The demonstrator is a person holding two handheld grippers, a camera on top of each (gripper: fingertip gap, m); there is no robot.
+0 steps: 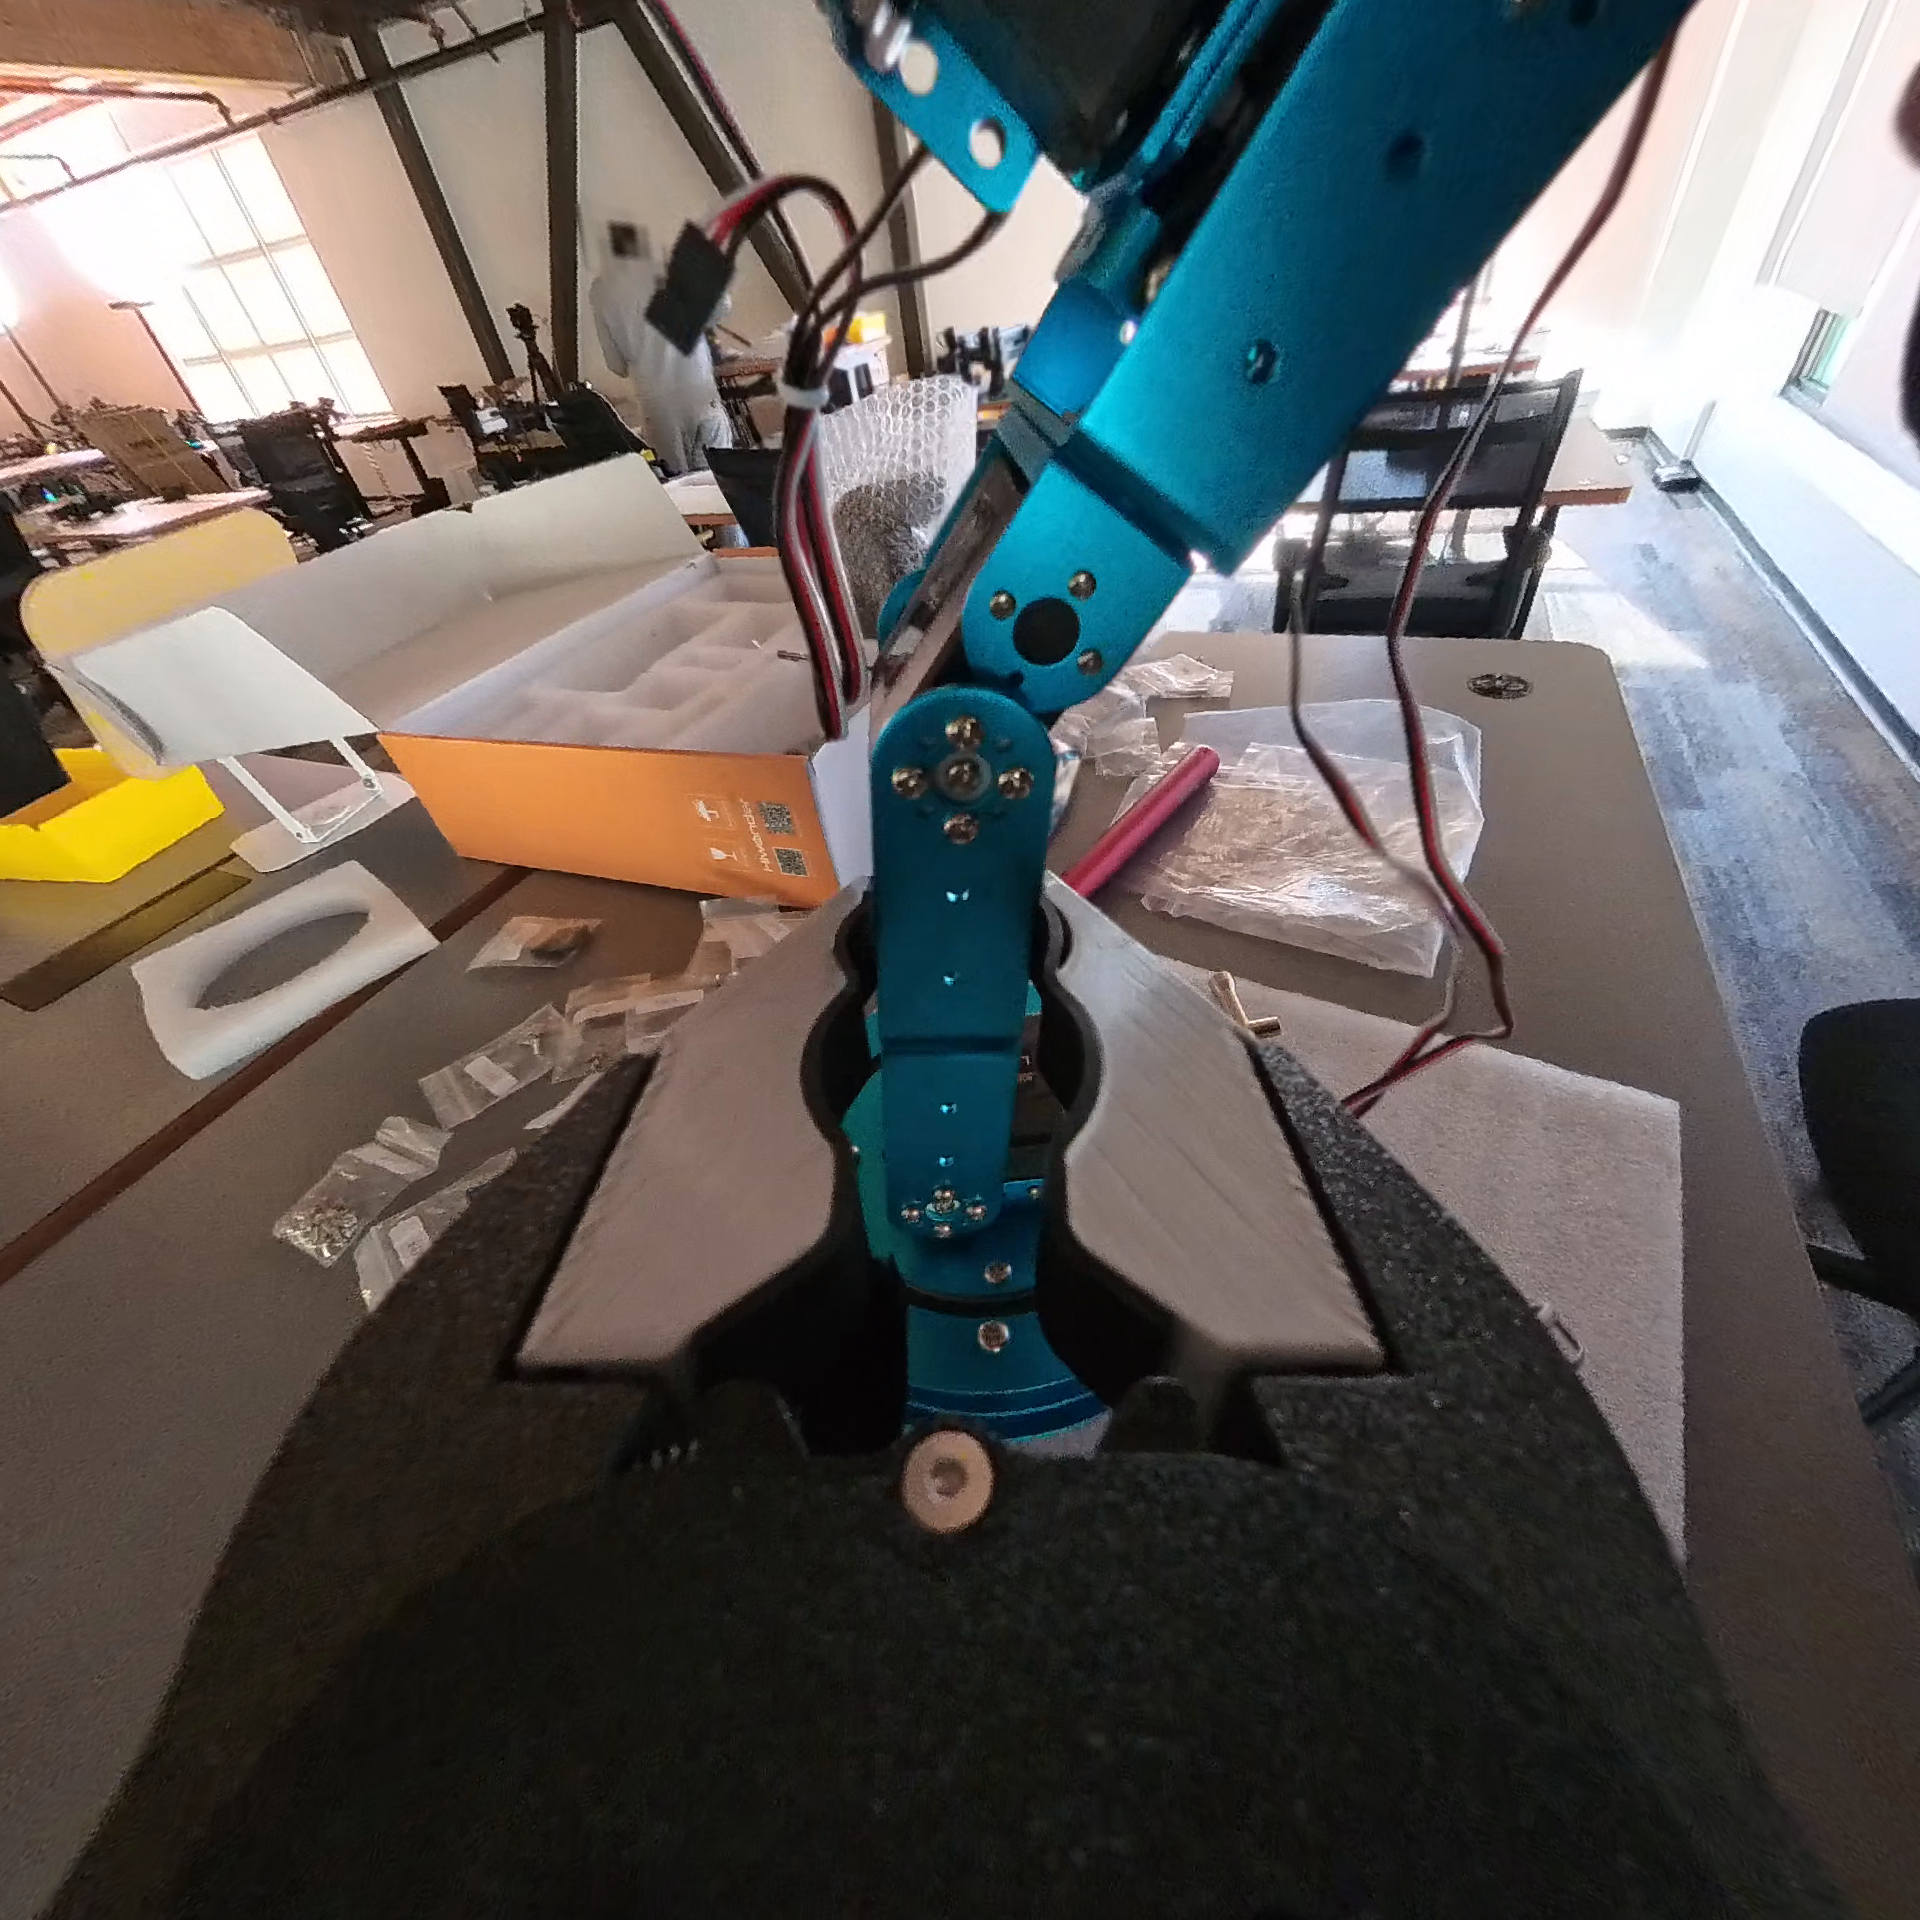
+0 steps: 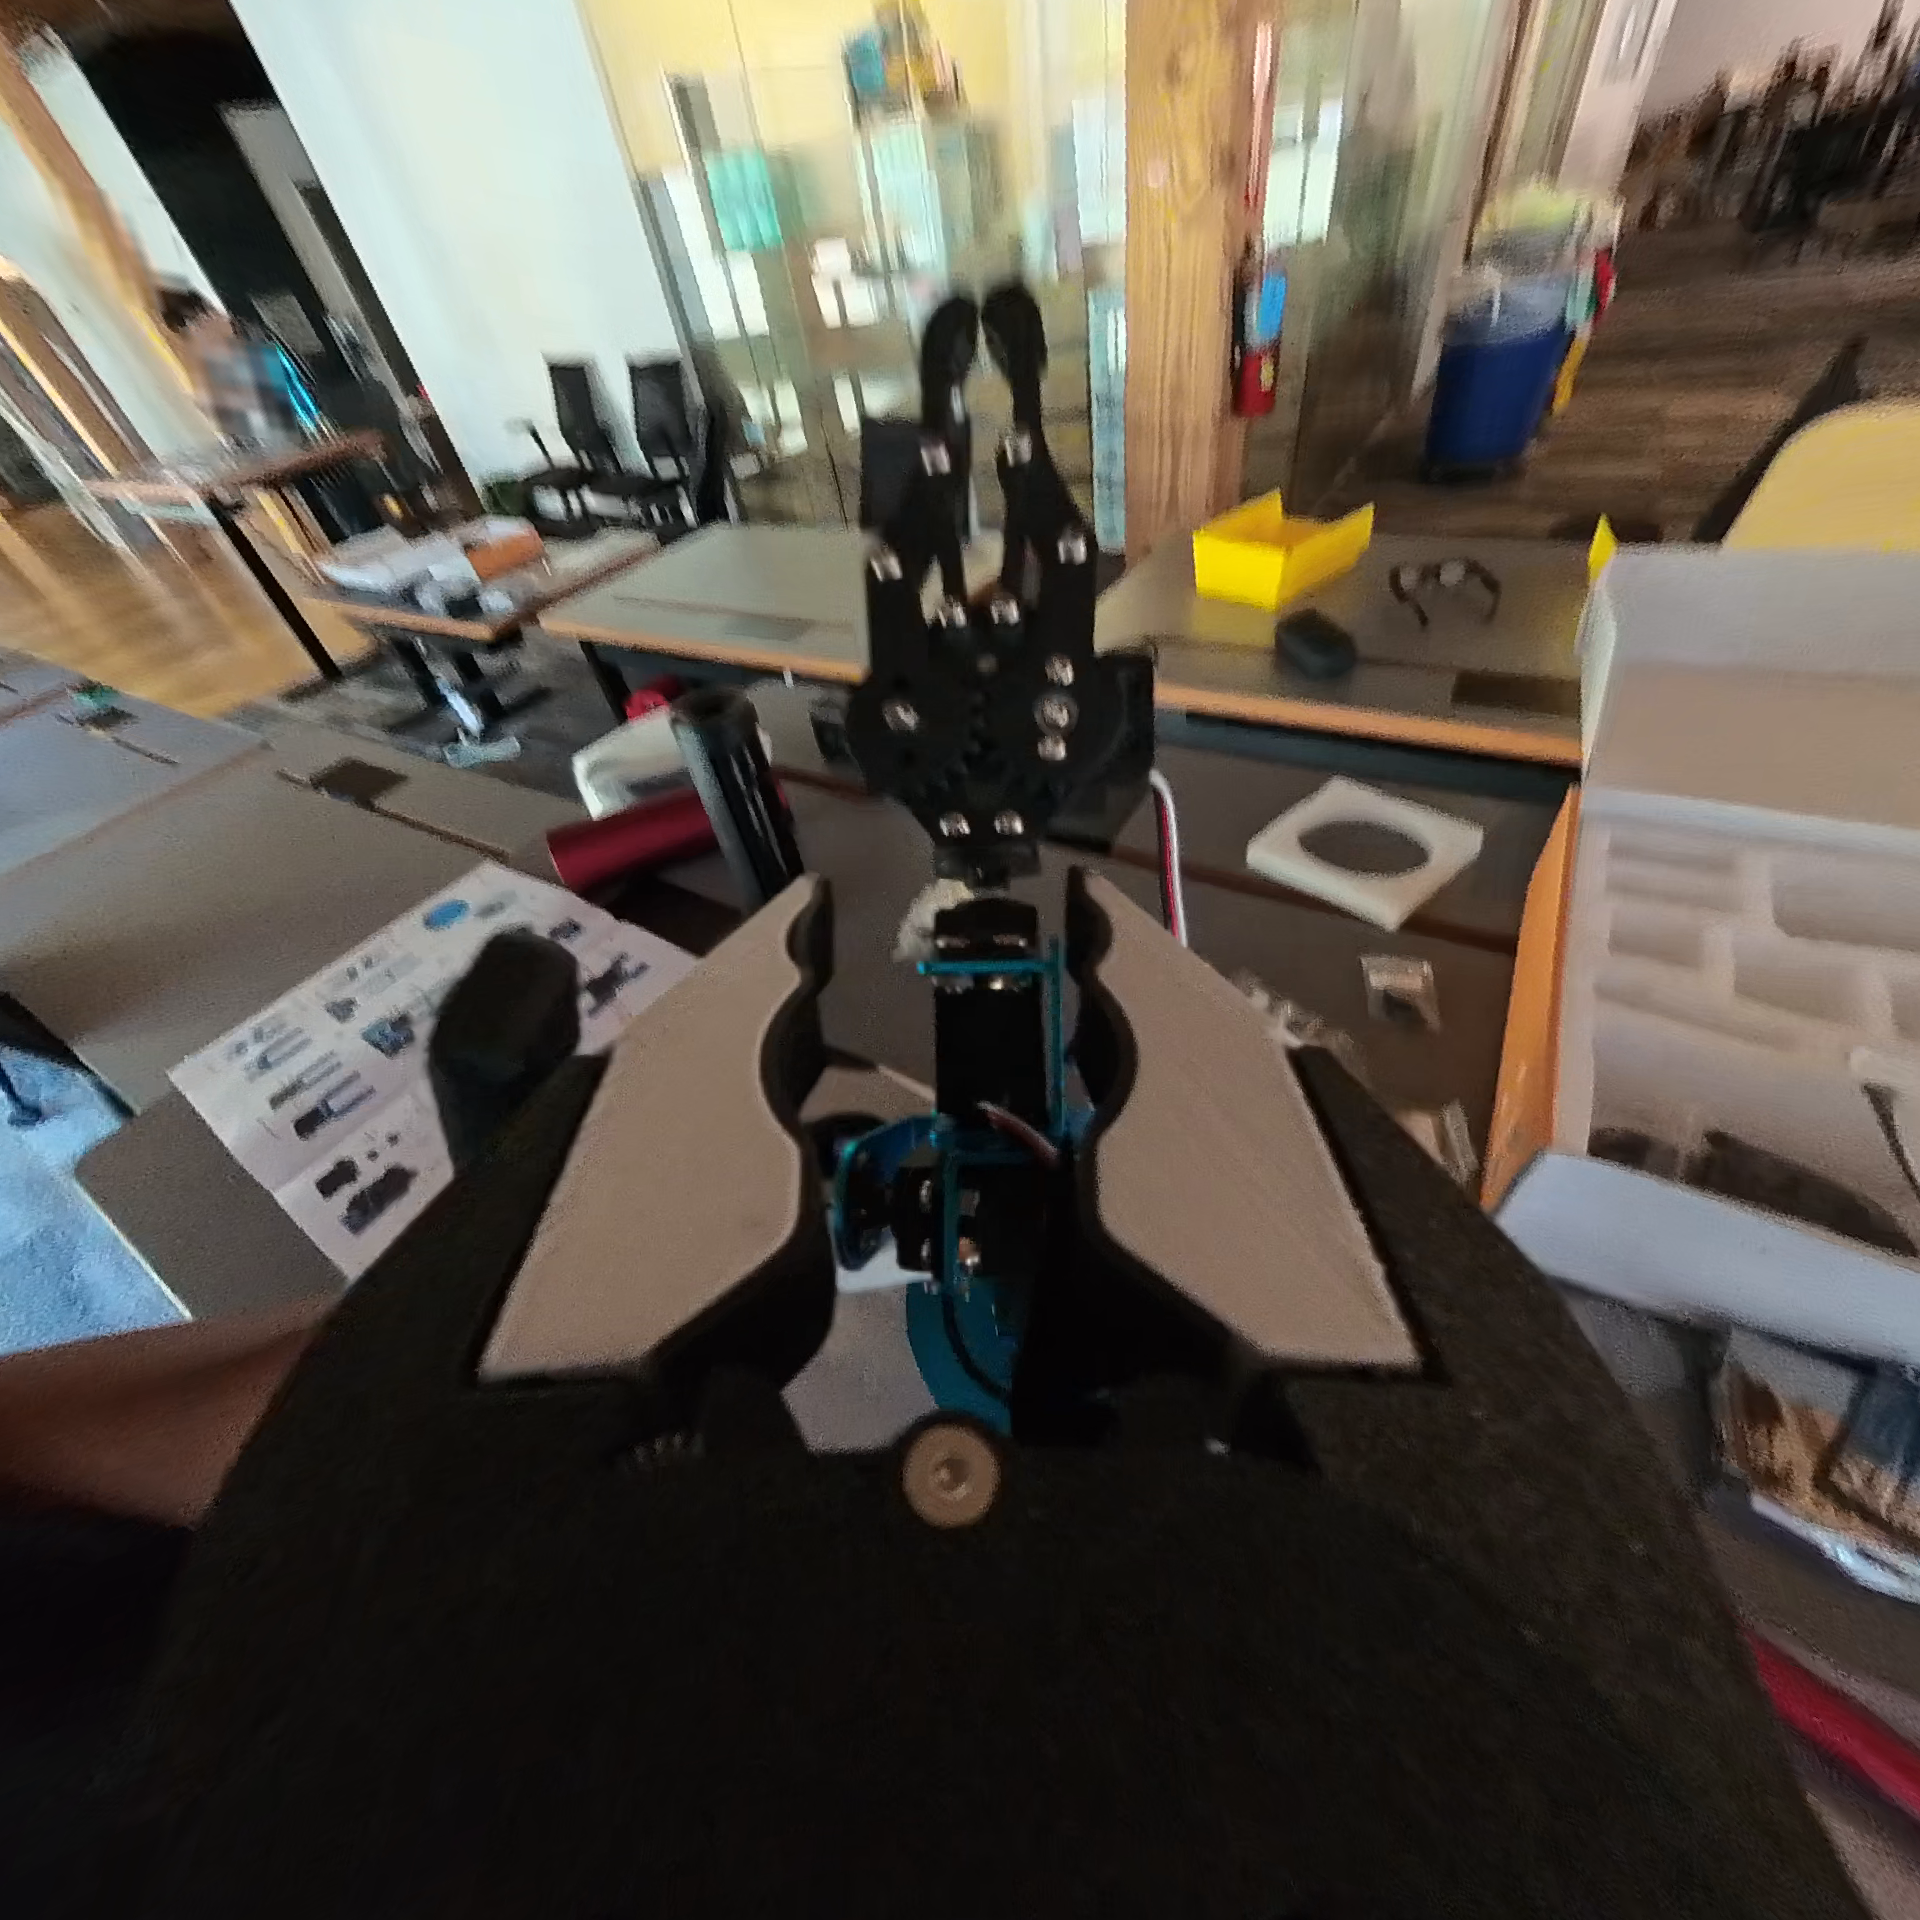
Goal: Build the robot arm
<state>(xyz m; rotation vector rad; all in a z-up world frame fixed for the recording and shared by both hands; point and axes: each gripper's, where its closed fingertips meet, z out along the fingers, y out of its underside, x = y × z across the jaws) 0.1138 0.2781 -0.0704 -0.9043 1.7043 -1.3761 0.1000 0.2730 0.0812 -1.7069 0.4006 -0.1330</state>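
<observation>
I see the blue servo arm (image 1: pixel 951 997) clamped between my left gripper (image 1: pixel 951 935) fingers above the table (image 1: pixel 1662 831). My right gripper (image 2: pixel 951 935) grips its black-claw (image 2: pixel 977 623) end. Small parts bags (image 1: pixel 416 1164) and the orange box (image 1: pixel 623 800) lie unpacked; completion unclear.

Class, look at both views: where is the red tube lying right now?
In the left wrist view the red tube lies on the table, right of the orange box and beside the clear plastic bags, behind the blue arm.
</observation>
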